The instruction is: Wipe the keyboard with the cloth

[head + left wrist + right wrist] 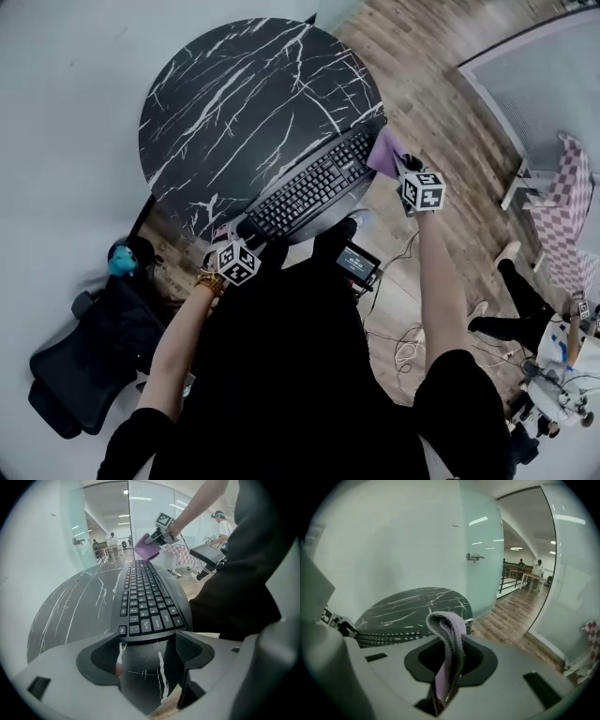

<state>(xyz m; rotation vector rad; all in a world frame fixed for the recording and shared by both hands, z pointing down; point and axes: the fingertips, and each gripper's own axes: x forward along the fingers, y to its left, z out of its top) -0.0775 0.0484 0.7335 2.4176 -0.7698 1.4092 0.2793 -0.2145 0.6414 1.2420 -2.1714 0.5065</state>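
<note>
The keyboard [309, 187] lies slantwise along the near right edge of the round black marbled table [216, 103]. One end reaches the table's right edge and the other its near edge.

The left gripper [147, 644] sits low at the near end of the keyboard with its jaws spread. Bare table shows between them, and the keyboard's end is just ahead of their tips. Whether they touch it I cannot tell.

The right gripper [449, 665] is at the keyboard's other end, by the right edge of the table. Its jaws are pressed together on the purple cloth [450, 639], which stands up in a fold between them. In the head view the cloth lies over that end of the keyboard, but contact with the keys cannot be made out.
</note>
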